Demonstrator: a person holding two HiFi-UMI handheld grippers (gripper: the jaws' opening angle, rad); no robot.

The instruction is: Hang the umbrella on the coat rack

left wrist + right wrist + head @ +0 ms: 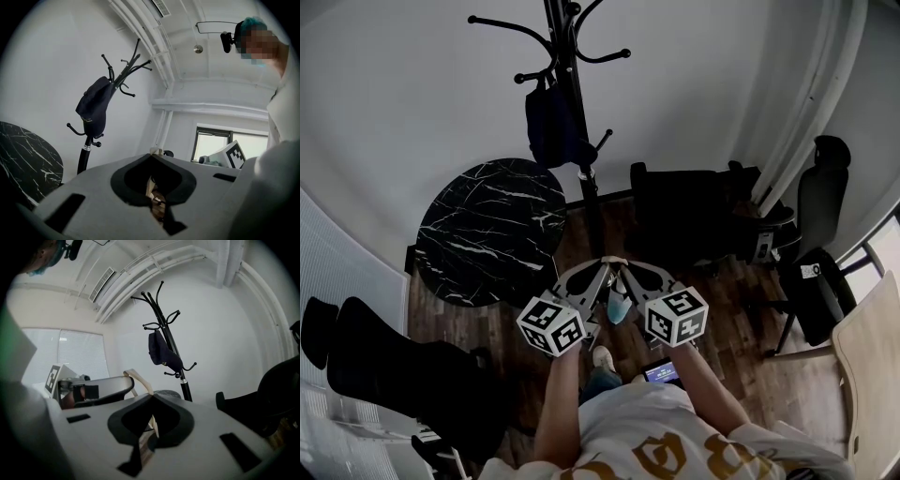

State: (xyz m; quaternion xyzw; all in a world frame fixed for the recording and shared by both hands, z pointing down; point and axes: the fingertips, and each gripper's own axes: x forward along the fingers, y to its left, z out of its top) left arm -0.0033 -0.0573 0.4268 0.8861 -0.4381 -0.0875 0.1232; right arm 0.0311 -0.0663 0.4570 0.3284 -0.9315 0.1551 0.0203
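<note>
The black coat rack (572, 84) stands at the back against the white wall. A dark navy folded umbrella (551, 122) hangs from one of its hooks, clear of both grippers. It also shows in the left gripper view as the umbrella (96, 105) and in the right gripper view as the umbrella (163, 352). My left gripper (605, 263) and right gripper (624, 263) are held side by side low in front of the rack, tips almost touching. Both point up toward the rack. The left gripper (154, 152) and right gripper (151, 397) each have jaws closed together, holding nothing.
A round black marble table (492, 230) stands left of the rack. A black armchair (684, 216) sits to its right, with an office chair (820, 262) further right. Another dark seat (384, 366) is at lower left, and a pale wooden tabletop (872, 375) at the right edge.
</note>
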